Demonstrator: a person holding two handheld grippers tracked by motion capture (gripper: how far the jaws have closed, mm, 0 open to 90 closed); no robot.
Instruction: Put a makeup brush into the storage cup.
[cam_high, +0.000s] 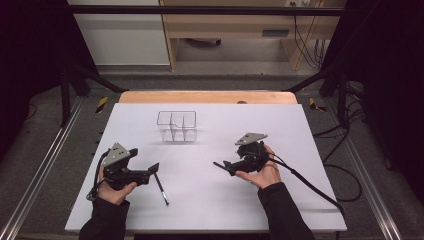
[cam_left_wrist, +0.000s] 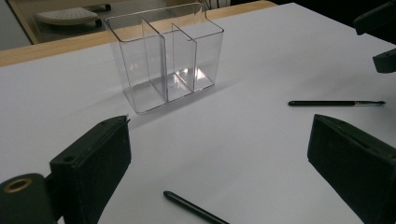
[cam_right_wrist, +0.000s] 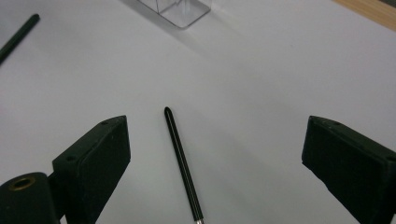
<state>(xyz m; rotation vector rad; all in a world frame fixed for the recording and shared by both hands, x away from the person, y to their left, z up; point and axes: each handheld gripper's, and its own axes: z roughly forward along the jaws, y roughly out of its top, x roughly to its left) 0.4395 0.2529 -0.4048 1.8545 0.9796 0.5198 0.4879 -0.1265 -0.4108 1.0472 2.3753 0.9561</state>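
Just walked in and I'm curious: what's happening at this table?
A person holds a two-jaw gripper in each hand over a white table. Both the left gripper and right gripper are open and hold nothing. Each has a thin black brush lying near it: left brush, right brush. A clear divided organizer stands empty behind them.

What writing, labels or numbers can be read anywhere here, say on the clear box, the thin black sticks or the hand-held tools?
None can be read.
Clear organiser: plain walls, no label.
Two black brushes: no print that can be made out.
Left gripper and right gripper: no markings that can be made out.
White table: blank.
Dark plate on the wooden furniture behind: too small and blurred to tell.
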